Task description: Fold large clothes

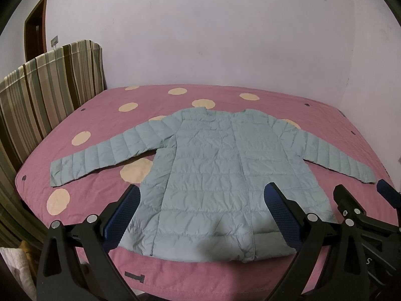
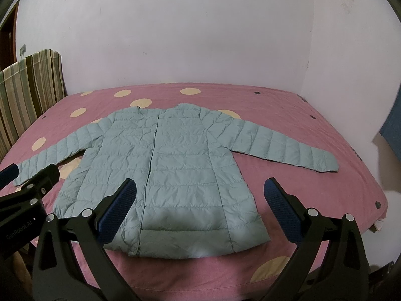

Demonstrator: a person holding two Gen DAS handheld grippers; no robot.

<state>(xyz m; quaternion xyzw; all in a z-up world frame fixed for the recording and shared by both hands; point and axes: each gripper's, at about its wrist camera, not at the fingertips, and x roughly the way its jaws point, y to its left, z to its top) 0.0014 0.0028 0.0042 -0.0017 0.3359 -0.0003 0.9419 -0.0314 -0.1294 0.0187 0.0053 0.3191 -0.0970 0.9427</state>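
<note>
A light blue quilted puffer jacket point(image 1: 213, 175) lies flat, front up, on the pink bed, both sleeves spread out to the sides and its hem toward me. It also shows in the right wrist view point(image 2: 175, 170). My left gripper point(image 1: 203, 200) is open and empty, held above the jacket's hem. My right gripper point(image 2: 200, 195) is open and empty, held above the hem's right half. The right gripper shows at the right edge of the left wrist view point(image 1: 361, 195). The left gripper shows at the left edge of the right wrist view point(image 2: 25, 178).
The bed point(image 1: 100, 115) has a pink cover with cream dots. A striped headboard point(image 1: 50, 87) stands at the left, and a plain wall point(image 1: 200, 37) runs behind. A brown door point(image 1: 36, 27) is at the far left. The bed's front edge point(image 2: 200, 276) is just below the grippers.
</note>
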